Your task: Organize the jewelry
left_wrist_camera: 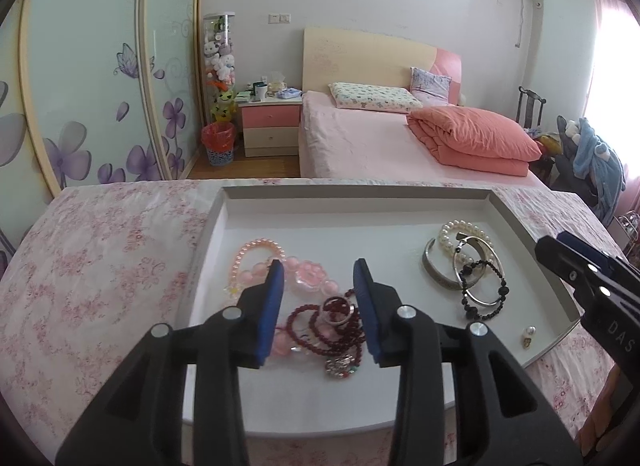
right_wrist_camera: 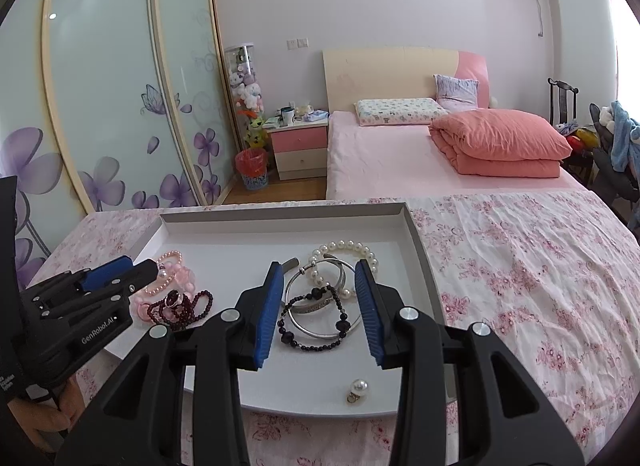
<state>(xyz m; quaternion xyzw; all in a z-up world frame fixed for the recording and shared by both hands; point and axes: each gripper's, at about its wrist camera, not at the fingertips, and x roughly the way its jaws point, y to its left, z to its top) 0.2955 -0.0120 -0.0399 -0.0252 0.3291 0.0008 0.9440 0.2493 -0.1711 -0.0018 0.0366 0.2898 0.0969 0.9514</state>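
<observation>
A white tray [left_wrist_camera: 420, 205] lies on a floral-covered table. In the left wrist view, pink bead bracelets [left_wrist_camera: 256, 250] and dark red bead strands with a ring [left_wrist_camera: 328, 326] lie at the tray's left. My left gripper [left_wrist_camera: 319, 270] is open and empty just above them. At the right lie a pearl bracelet [left_wrist_camera: 460, 229], silver bangles [left_wrist_camera: 436, 270] and a black bead bracelet [left_wrist_camera: 484, 290]. My right gripper [right_wrist_camera: 319, 270] is open and empty over the black beads [right_wrist_camera: 316, 330] and bangles [right_wrist_camera: 320, 308]. A pearl earring [right_wrist_camera: 359, 388] lies near the tray's front.
The floral tablecloth [right_wrist_camera: 520, 266] stretches to the right of the tray [right_wrist_camera: 280, 217]. Behind the table are a pink bed [left_wrist_camera: 360, 137], a nightstand [left_wrist_camera: 270, 125] and a red-lined bin [left_wrist_camera: 218, 141]. Sliding wardrobe doors [left_wrist_camera: 100, 85] stand at the left.
</observation>
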